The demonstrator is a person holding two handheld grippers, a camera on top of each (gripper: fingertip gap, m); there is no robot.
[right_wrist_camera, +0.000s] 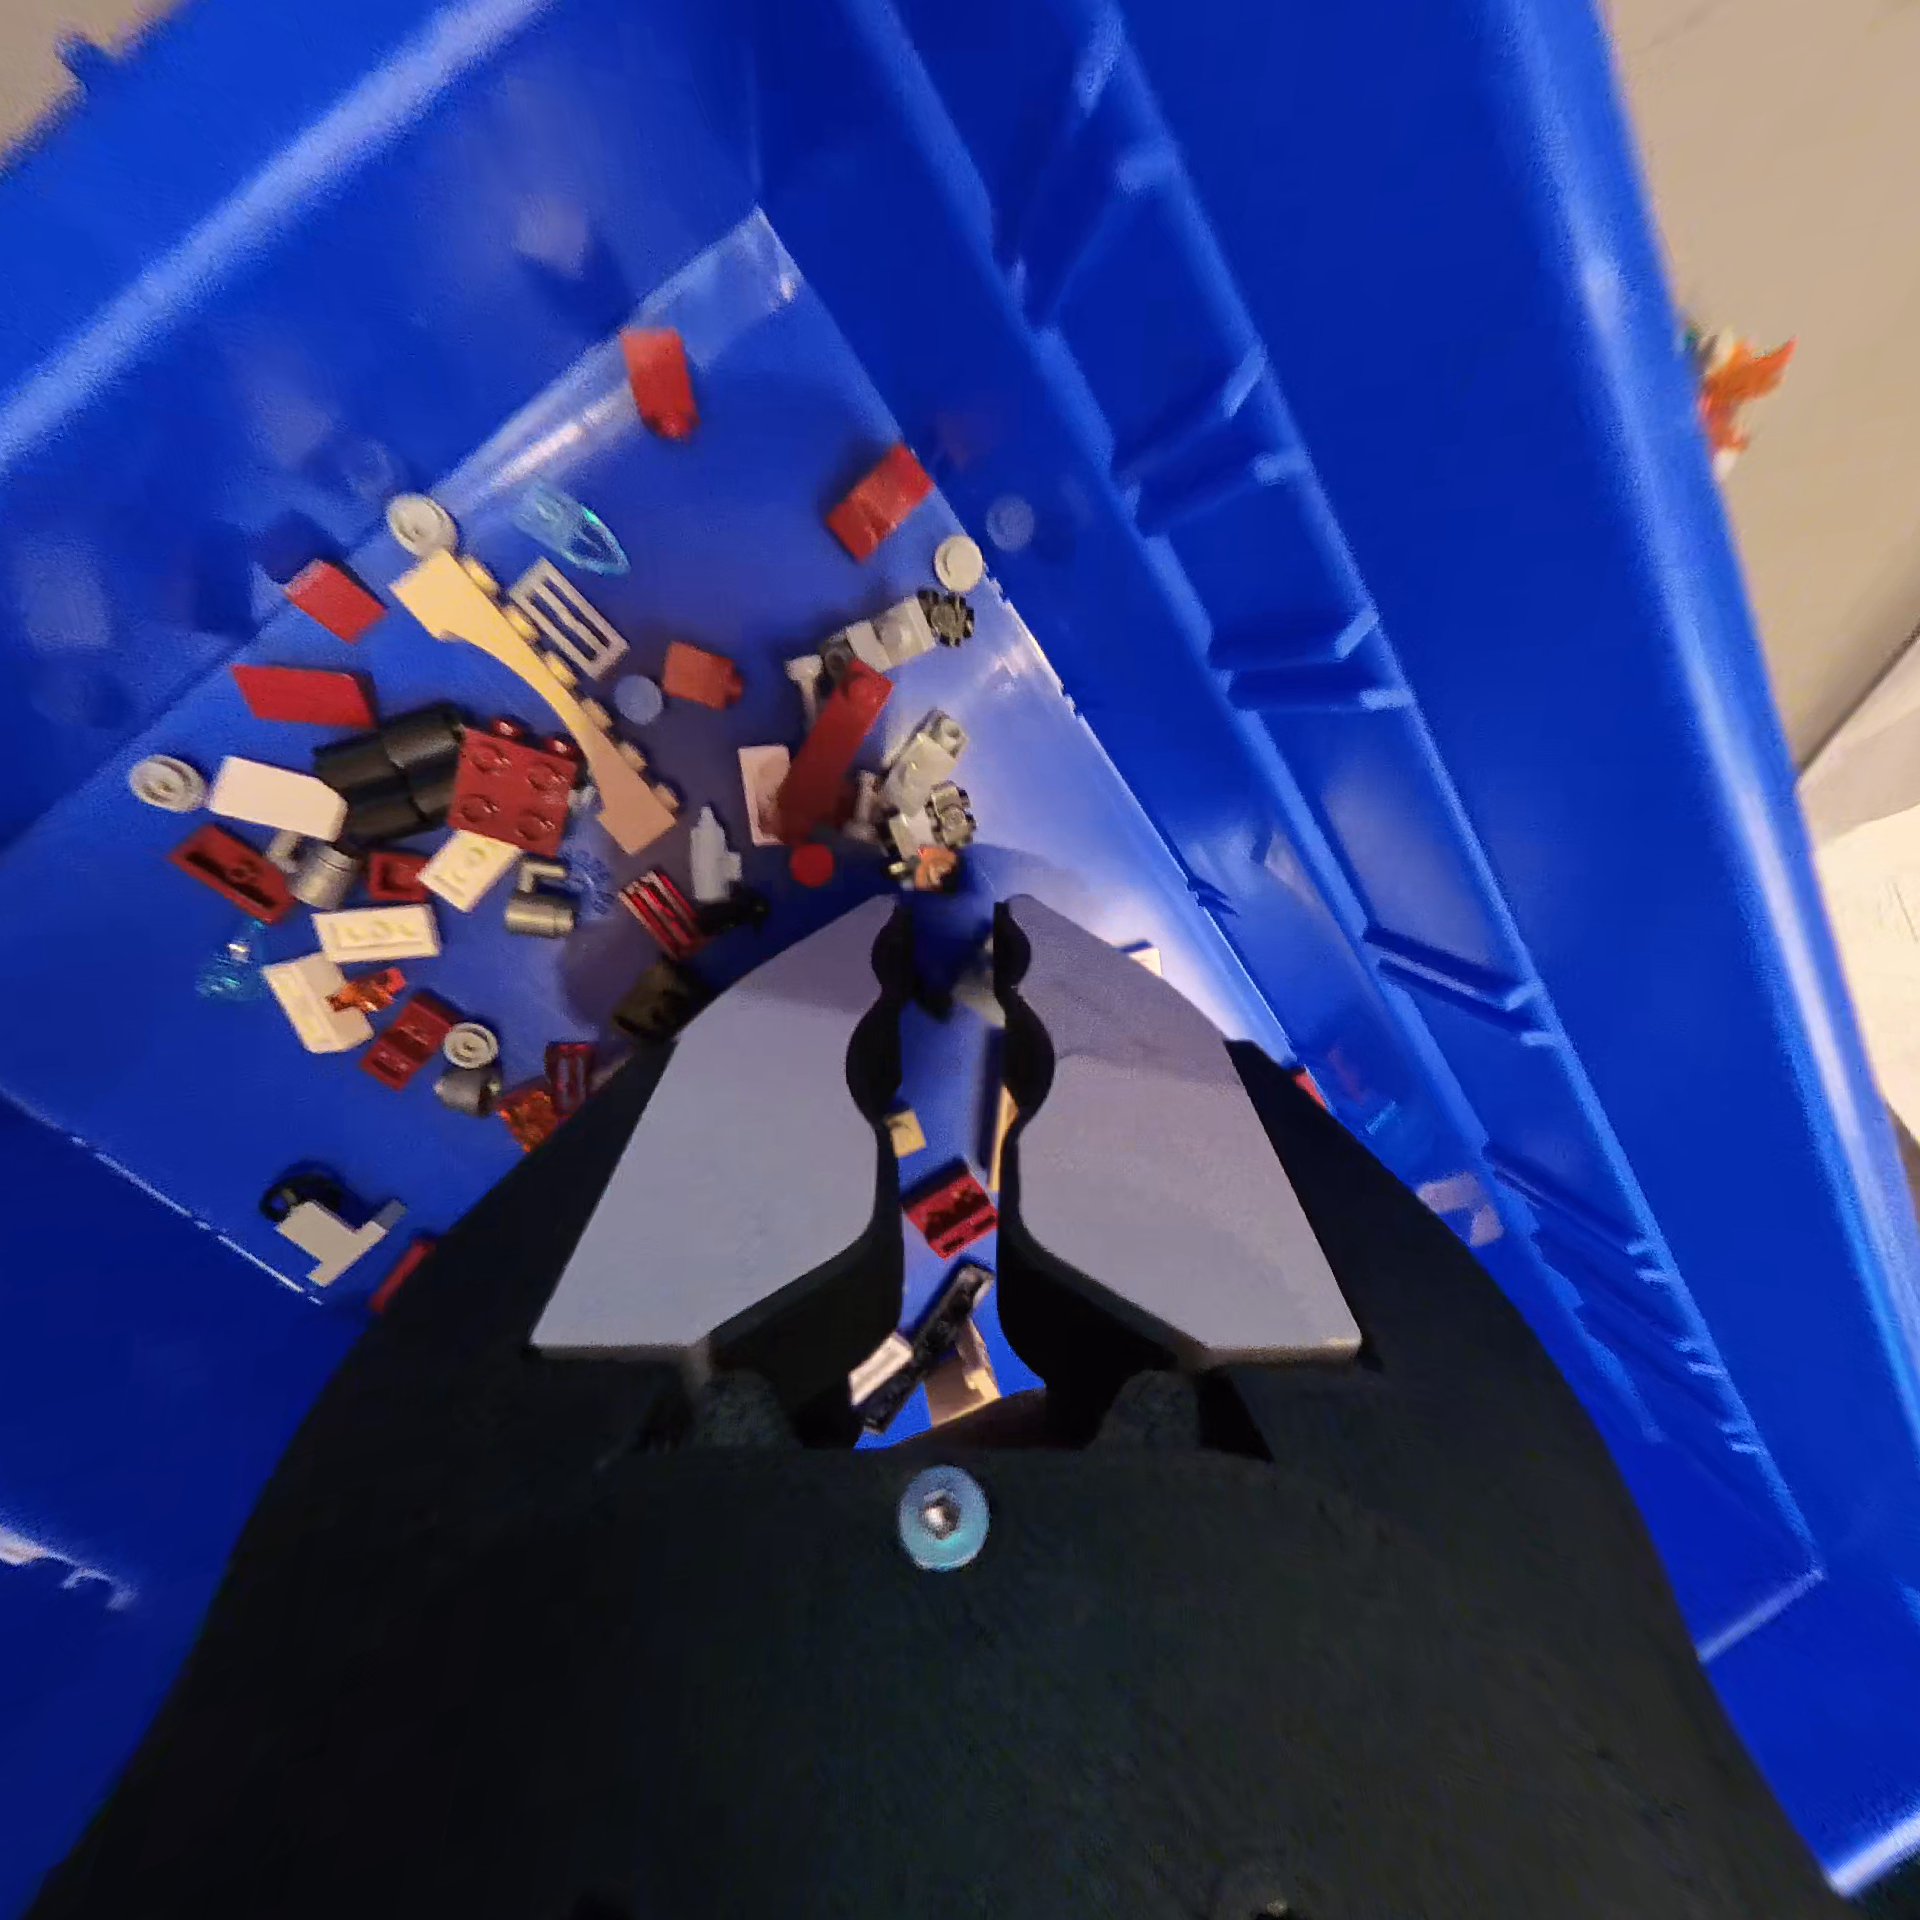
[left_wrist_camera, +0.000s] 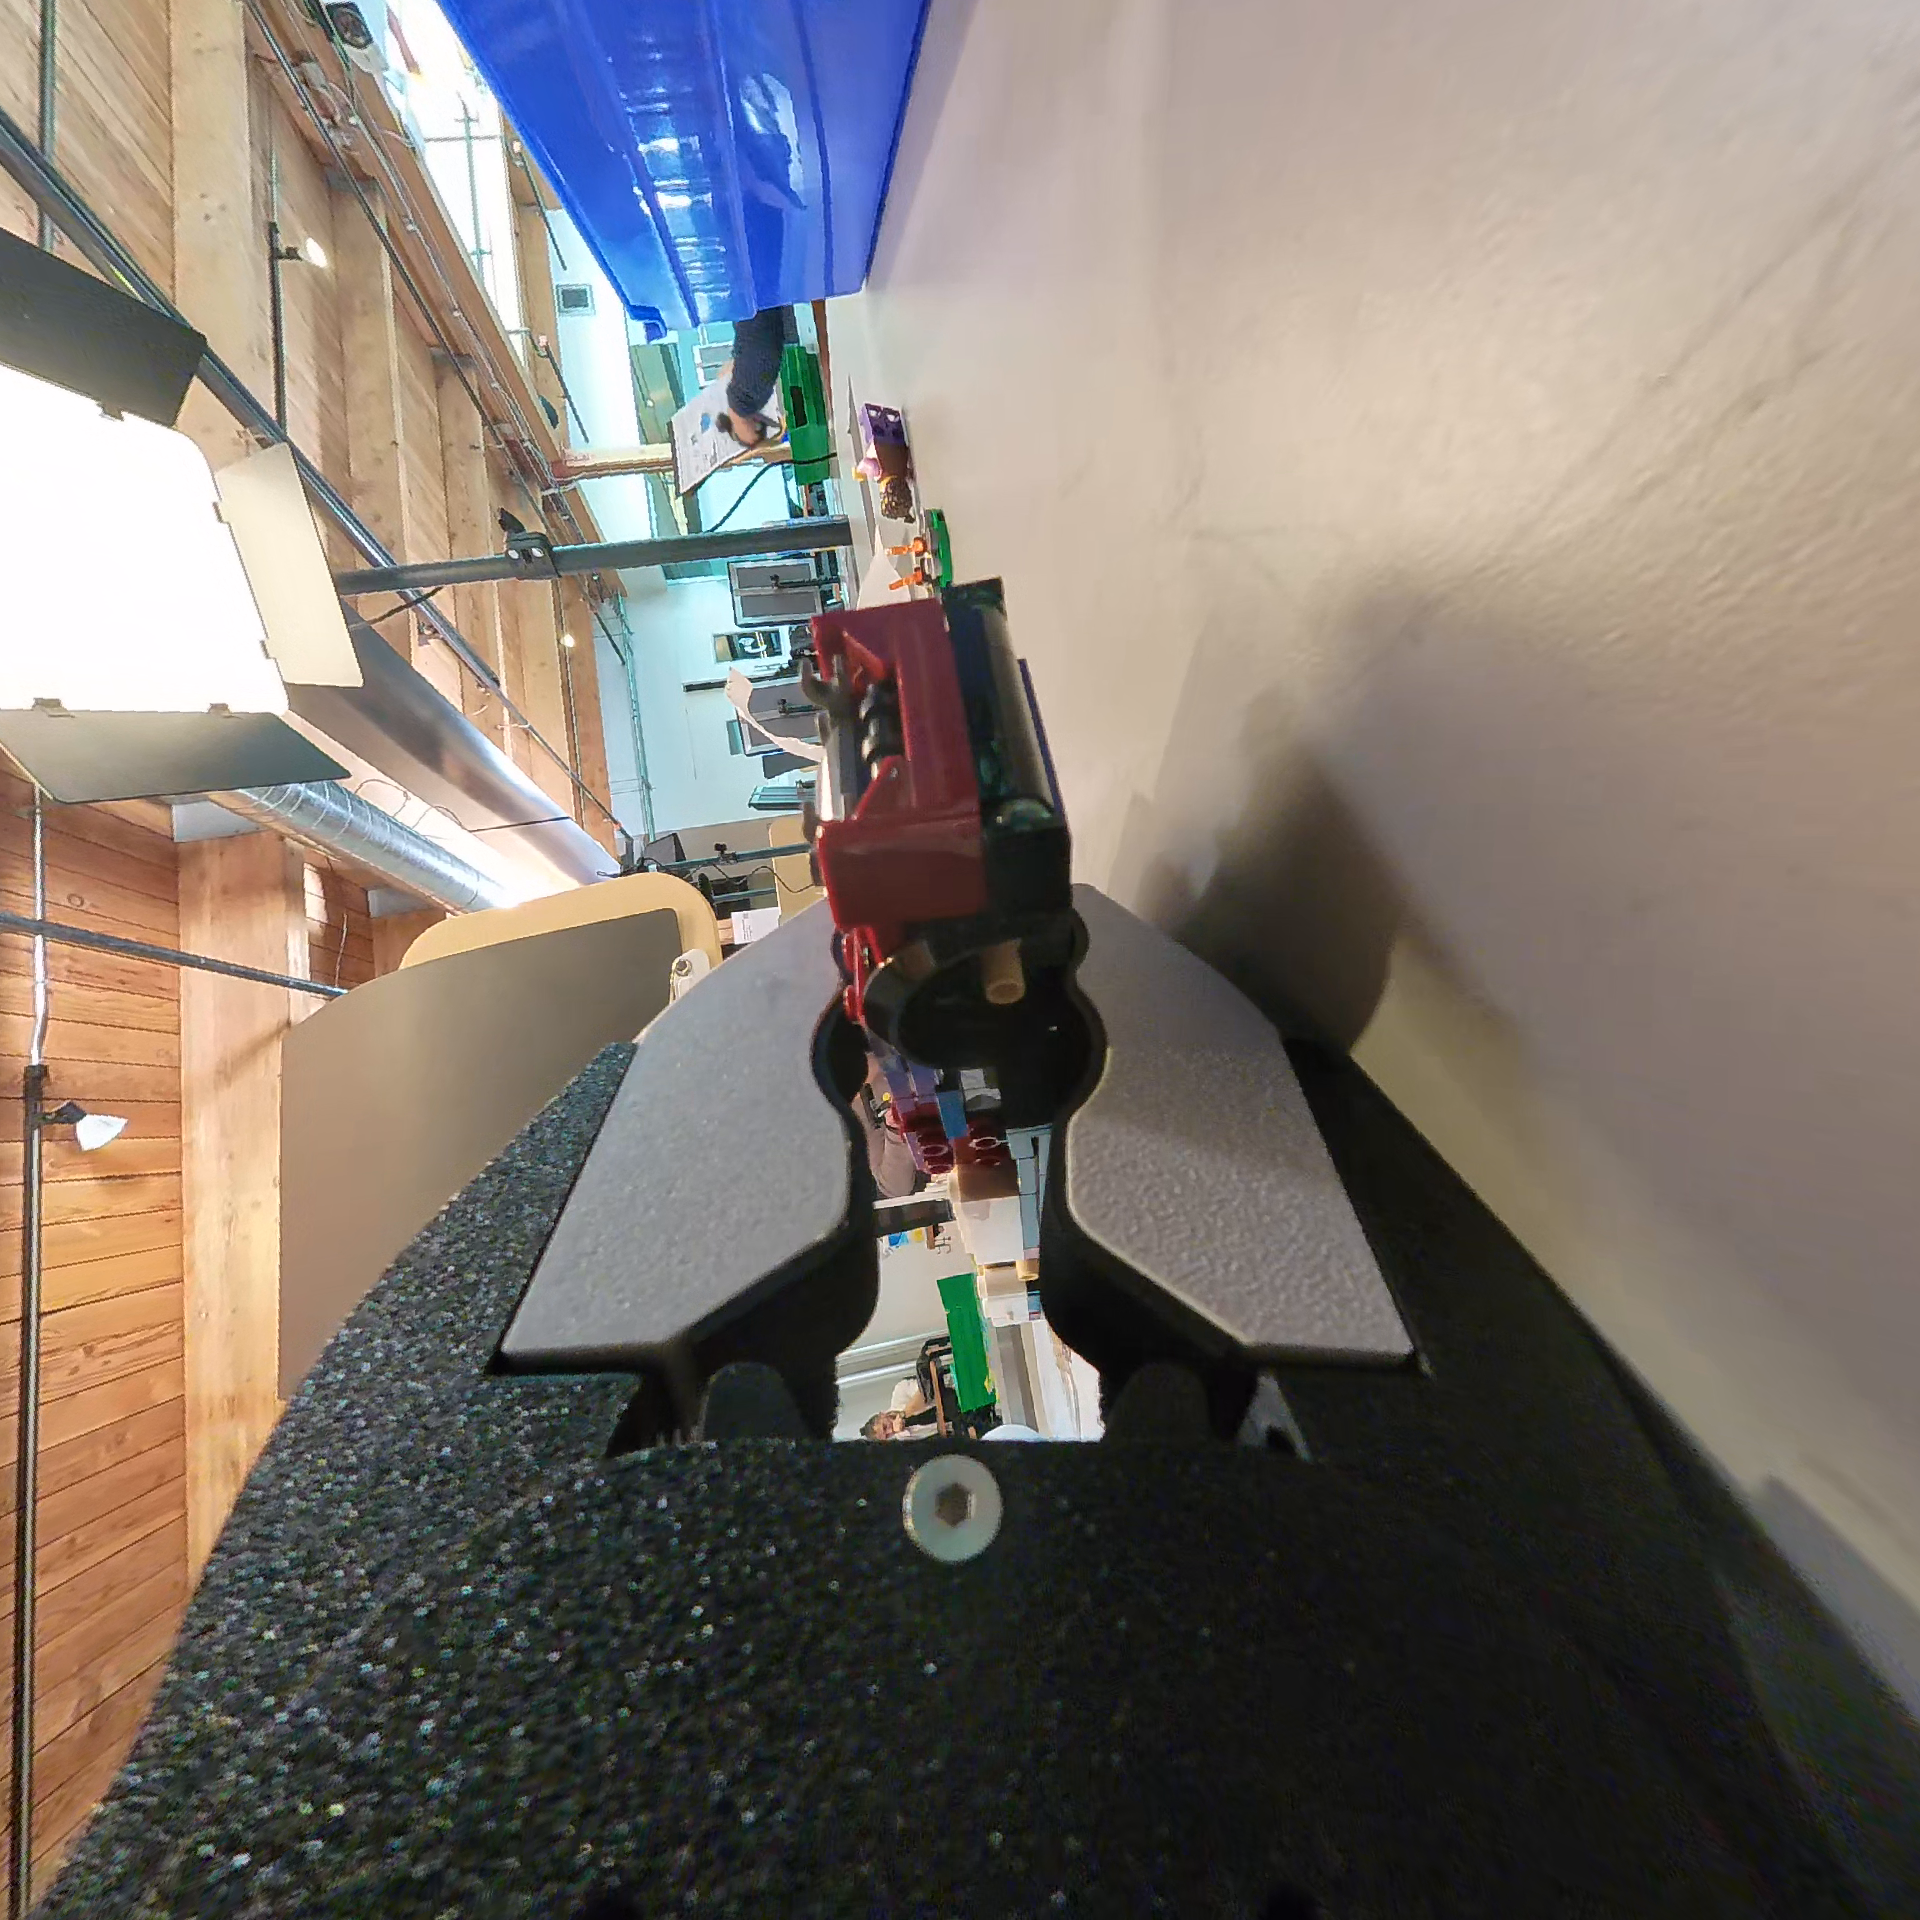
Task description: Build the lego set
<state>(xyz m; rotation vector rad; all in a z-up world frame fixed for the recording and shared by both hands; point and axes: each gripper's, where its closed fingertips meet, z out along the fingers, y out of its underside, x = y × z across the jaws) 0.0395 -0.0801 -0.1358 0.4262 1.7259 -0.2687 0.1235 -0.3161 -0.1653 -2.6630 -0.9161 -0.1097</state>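
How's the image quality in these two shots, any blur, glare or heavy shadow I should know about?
Left wrist view: the red and black brick model in the left hand-held gripper is fairly sharp, a bright lamp panel blows out at left, and a dark shadow falls on the white table. Right wrist view: motion blur smears the blue bin, with glare along its inner wall; loose bricks stay readable.
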